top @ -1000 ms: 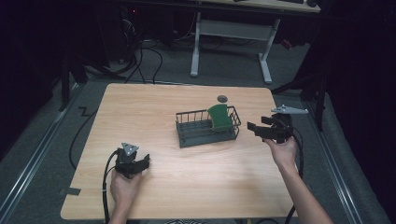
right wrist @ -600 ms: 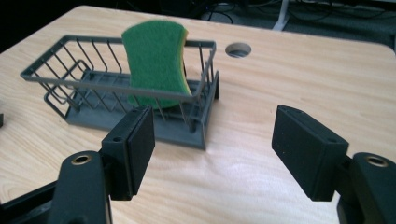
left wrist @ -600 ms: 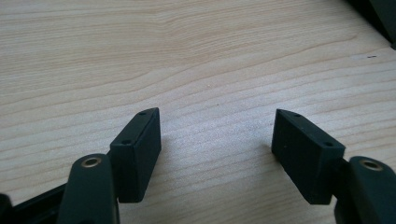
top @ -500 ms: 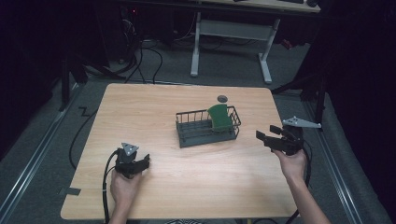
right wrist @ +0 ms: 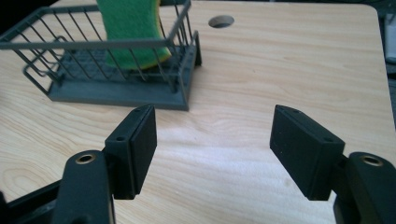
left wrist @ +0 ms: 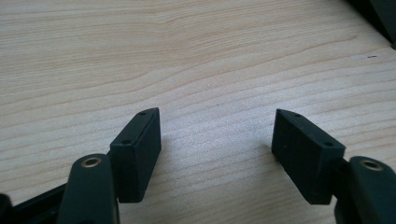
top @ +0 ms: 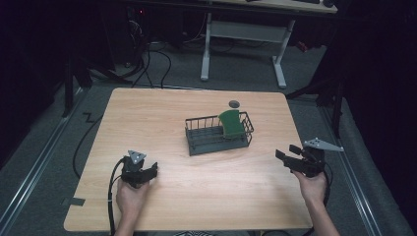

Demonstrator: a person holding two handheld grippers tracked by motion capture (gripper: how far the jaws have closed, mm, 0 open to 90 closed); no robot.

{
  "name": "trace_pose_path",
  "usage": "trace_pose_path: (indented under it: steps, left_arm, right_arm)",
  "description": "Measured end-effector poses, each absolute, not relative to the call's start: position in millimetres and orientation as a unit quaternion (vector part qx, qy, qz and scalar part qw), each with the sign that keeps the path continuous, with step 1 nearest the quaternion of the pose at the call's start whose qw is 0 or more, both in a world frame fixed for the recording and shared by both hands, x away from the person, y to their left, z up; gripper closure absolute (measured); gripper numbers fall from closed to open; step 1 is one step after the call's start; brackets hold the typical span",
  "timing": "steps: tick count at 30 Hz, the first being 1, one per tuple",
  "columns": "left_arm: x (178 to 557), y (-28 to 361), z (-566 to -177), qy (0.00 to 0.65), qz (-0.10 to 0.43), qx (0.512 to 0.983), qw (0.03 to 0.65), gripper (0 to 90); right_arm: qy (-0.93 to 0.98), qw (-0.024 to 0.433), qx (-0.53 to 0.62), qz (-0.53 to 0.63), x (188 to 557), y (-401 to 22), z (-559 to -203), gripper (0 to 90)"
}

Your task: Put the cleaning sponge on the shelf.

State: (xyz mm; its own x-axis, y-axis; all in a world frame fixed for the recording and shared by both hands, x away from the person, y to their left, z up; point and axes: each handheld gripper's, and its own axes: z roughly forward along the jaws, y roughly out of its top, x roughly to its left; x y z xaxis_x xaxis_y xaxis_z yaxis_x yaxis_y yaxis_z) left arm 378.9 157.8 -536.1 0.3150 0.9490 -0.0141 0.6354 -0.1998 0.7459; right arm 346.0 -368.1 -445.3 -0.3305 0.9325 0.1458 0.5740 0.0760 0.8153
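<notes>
A dark wire basket [top: 216, 142] stands at the middle of the wooden table, with a green sponge [top: 231, 123] leaning upright in its right end. My right gripper [top: 286, 152] hovers near the table's right edge, to the right of the basket, jaws open and empty. In the right gripper view, the right gripper [right wrist: 215, 140] points at bare wood, with the basket [right wrist: 93, 45] and sponge [right wrist: 133, 28] ahead to the left. My left gripper [top: 150, 171] rests at the front left, open. Bare wood lies between the left gripper's [left wrist: 217, 140] jaws.
A round cable hole [top: 234, 103] sits in the tabletop behind the basket. A white-legged desk [top: 241, 34] and cables stand on the floor beyond the table. The table's right edge [top: 295, 132] runs close to my right hand.
My right gripper has drawn back from beside the basket toward the near right of the table and sunk lower. The left gripper has stayed put.
</notes>
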Motion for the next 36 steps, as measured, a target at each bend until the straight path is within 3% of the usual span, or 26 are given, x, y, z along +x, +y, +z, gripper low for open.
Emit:
trace_pose_path:
  steps: [23, 36]
  left_arm:
    - [378.8, 157.8, -536.0, 0.536, 0.234, 0.739, 0.334, 33.3]
    - [378.8, 157.7, -536.1, 0.536, 0.234, 0.739, 0.334, 33.3]
  right_arm:
    - [0.699, 0.211, 0.572, 0.373, 338.6, -374.5, -503.4, 33.0]
    - [0.715, 0.233, 0.574, 0.324, 341.1, -366.8, -527.8, 32.7]
